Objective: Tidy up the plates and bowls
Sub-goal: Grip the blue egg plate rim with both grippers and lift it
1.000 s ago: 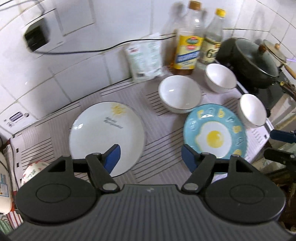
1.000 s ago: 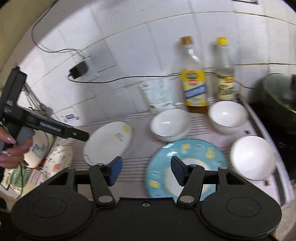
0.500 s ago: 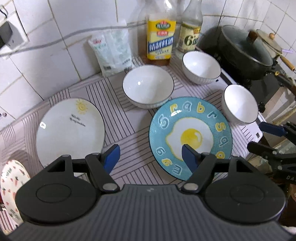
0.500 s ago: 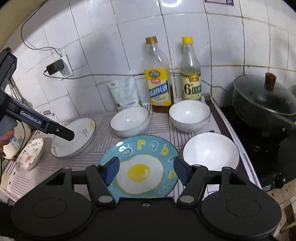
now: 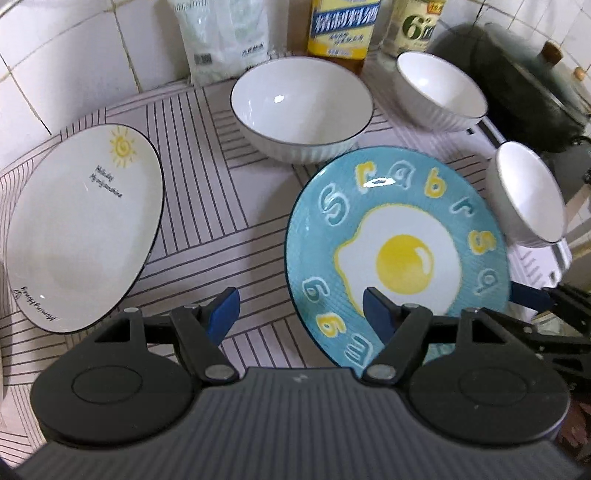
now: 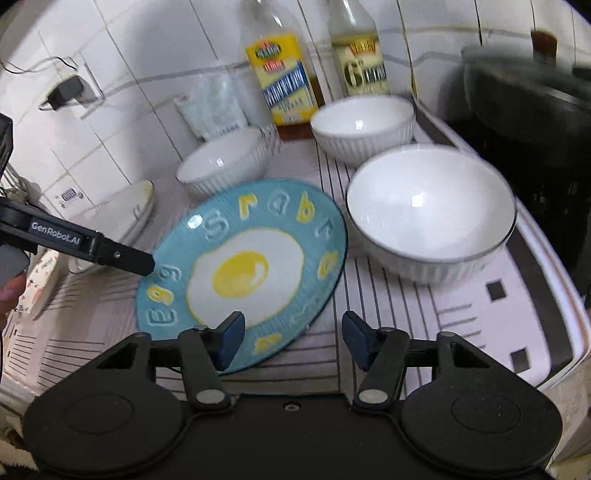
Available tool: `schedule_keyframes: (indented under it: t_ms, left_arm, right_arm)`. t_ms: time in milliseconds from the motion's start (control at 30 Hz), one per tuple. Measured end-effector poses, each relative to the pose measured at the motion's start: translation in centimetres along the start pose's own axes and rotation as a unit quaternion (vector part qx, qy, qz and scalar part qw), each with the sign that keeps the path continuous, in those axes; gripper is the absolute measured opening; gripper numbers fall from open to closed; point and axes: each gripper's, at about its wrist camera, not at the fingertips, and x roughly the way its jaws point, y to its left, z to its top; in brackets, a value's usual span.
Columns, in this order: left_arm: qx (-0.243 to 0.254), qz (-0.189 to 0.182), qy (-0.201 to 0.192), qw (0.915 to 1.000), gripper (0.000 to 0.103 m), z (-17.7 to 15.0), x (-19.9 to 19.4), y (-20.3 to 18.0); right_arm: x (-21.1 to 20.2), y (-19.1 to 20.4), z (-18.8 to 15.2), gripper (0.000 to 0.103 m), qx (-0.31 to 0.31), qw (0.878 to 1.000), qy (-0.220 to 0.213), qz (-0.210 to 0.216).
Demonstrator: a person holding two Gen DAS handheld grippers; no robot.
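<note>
A blue plate [image 5: 399, 251] [image 6: 243, 269] with a fried-egg picture lies on the striped mat. A white plate [image 5: 85, 229] [image 6: 122, 218] with a sun drawing lies to its left. Three white ribbed bowls stand behind and beside it: one [image 5: 299, 107] [image 6: 221, 158], a second [image 5: 439, 88] [image 6: 364, 125] and a third [image 5: 528, 192] [image 6: 430, 214]. My left gripper [image 5: 299, 314] is open over the blue plate's near left rim, holding nothing. My right gripper [image 6: 293, 334] hovers at the plate's near right rim. Its jaws are closing, the rim between them, the pads not pressing on it.
Two bottles [image 5: 340, 26] [image 6: 284, 81] and a white bag [image 5: 225, 37] stand against the tiled wall. A dark lidded pot [image 5: 532, 81] sits on the stove at right. A small patterned plate [image 6: 40, 280] lies at the far left. The counter's white edge [image 6: 554, 295] runs at right.
Both grippers have sunk toward the counter and closed in on the blue plate, which looms much larger. The right jaws stand a little narrower than half a second ago.
</note>
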Motion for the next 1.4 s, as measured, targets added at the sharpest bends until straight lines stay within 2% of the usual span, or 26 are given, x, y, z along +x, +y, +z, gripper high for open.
schedule_keyframes:
  t_ms: [200, 300, 400, 500, 567, 600, 700, 800, 1100, 1300, 1400]
  left_arm:
    - [0.018, -0.003, -0.005, 0.9998, 0.073, -0.1, 1.1, 0.0]
    - [0.011, -0.007, 0.003, 0.9999, 0.072, 0.0, 1.5, 0.2]
    - [0.007, -0.017, 0.015, 0.9997, 0.067, 0.2, 2.1, 0.3]
    - [0.006, -0.02, 0.023, 0.9995, 0.055, 0.3, 2.5, 0.3]
    - [0.008, -0.012, 0.024, 0.9996, 0.047, 0.2, 2.7, 0.3]
    - [0.01, -0.011, 0.024, 0.9996, 0.047, 0.2, 2.8, 0.3]
    - [0.006, -0.021, 0.023, 0.9995, 0.042, 0.3, 2.8, 0.5]
    - [-0.006, -0.041, 0.026, 0.9988, 0.031, 0.5, 3.0, 0.7]
    - [-0.044, -0.043, 0.011, 0.9981, 0.031, 0.2, 3.2, 0.9]
    - [-0.045, -0.036, 0.025, 0.998, 0.032, 0.4, 3.1, 0.7]
    - [-0.047, -0.041, 0.023, 0.9978, 0.031, 0.0, 2.5, 1.1]
  right_arm:
    - [0.9, -0.6, -0.2, 0.053, 0.022, 1.0, -0.003, 0.008]
    - [1.1, -0.8, -0.1, 0.043, 0.026, 1.0, -0.003, 0.01]
    - [1.2, -1.0, 0.0, 0.032, 0.036, 0.999, -0.005, 0.016]
    - [1.4, -1.1, 0.0, 0.025, 0.036, 0.999, -0.006, 0.019]
    - [1.6, -1.3, 0.2, 0.025, 0.042, 0.999, -0.004, 0.021]
    - [1.6, -1.3, 0.2, 0.025, 0.044, 0.999, -0.004, 0.021]
    - [1.7, -1.2, 0.3, 0.025, 0.043, 0.999, -0.002, 0.019]
    - [1.8, -1.3, 0.2, 0.025, 0.047, 0.999, -0.004, 0.023]
    - [2.0, -2.6, -0.2, 0.021, 0.101, 0.994, -0.014, 0.046]
    - [2.1, -2.1, 0.3, 0.021, 0.089, 0.995, 0.002, 0.036]
    - [1.9, -2.0, 0.7, 0.021, 0.08, 0.996, 0.016, 0.046]
